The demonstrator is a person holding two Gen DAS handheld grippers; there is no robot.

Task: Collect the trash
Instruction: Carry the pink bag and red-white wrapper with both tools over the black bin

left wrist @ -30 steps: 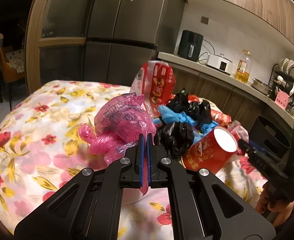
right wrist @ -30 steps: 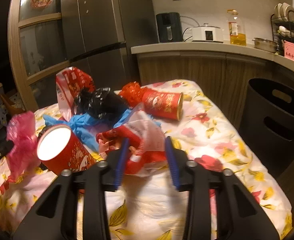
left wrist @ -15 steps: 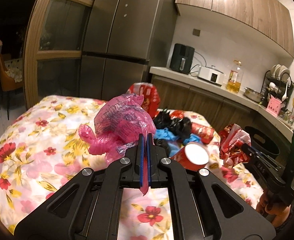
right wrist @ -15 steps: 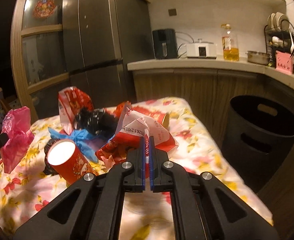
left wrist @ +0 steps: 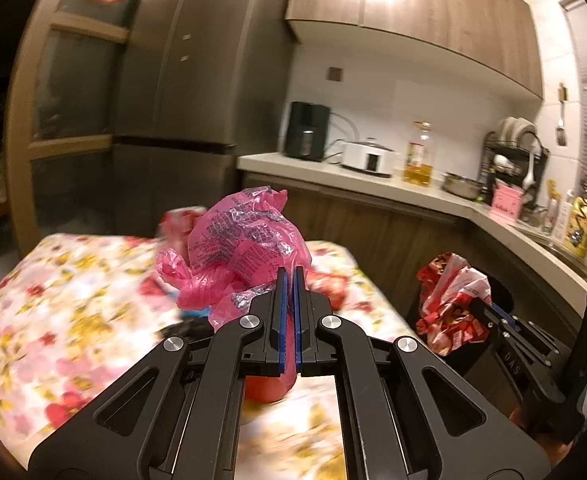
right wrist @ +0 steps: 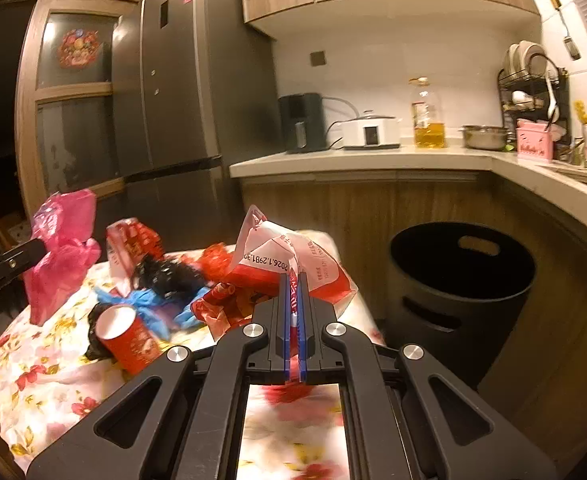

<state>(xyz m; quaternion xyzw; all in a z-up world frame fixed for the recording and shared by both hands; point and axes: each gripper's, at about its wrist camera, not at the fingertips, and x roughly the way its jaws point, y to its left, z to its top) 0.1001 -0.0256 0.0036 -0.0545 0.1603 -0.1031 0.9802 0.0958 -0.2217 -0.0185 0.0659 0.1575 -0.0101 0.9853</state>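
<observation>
My left claw (left wrist: 289, 284) is clamped on the pink bag (left wrist: 241, 248), my right claw (right wrist: 292, 288) on the red-and-white wrapper (right wrist: 293, 256), bin (right wrist: 457, 280) right

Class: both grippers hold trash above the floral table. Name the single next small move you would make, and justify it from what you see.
Probably carry the right gripper, jaws shut on the red-and-white wrapper, rightward over the open black bin before releasing. The bin stands just right of the table, and the wrapper already hangs clear of the pile. The left gripper with its pink bag follows.
</observation>
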